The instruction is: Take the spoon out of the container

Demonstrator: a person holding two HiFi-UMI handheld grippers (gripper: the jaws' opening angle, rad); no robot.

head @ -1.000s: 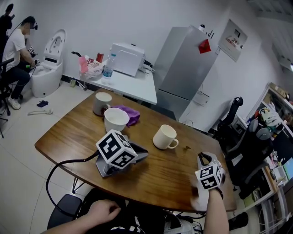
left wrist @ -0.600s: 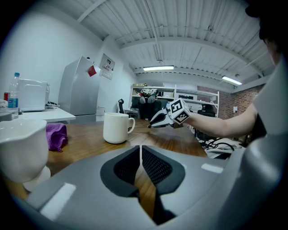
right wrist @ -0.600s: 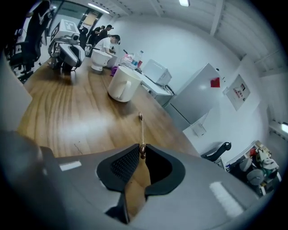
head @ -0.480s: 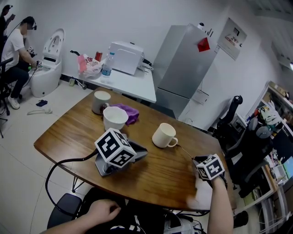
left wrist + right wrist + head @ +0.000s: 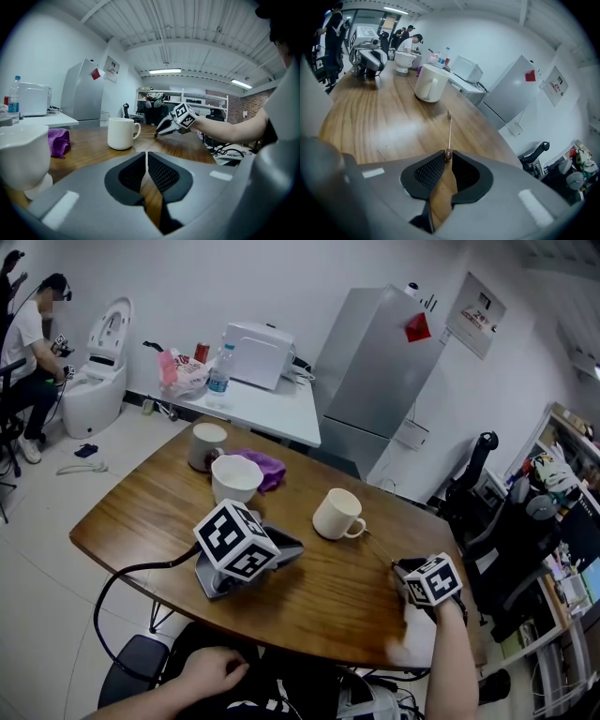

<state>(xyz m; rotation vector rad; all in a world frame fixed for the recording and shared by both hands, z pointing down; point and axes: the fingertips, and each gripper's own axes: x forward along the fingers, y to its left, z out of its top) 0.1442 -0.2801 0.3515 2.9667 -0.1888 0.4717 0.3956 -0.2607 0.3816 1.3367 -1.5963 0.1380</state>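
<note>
Spoon (image 5: 449,130) pinched in right claw (image 5: 448,157), tip near mug (image 5: 430,83); left claw (image 5: 146,161) clenched empty, white bowl (image 5: 21,150) beside.

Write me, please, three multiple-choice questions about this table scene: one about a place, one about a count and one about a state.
1. Where is the purple cloth?
A. Inside a mug.
B. On the table, near its far edge.
C. On the floor.

2. How many cups stand on the table?
A. One.
B. Five.
C. Three.

3. What is the state of the right claw?
A. Shut on the spoon.
B. Open and empty.
C. Shut on a cup handle.

Answers: 1 B, the cloth lies on the wood; 2 C, the head view shows three cups; 3 A, the jaws pinch the spoon's end, outside any cup.
</note>
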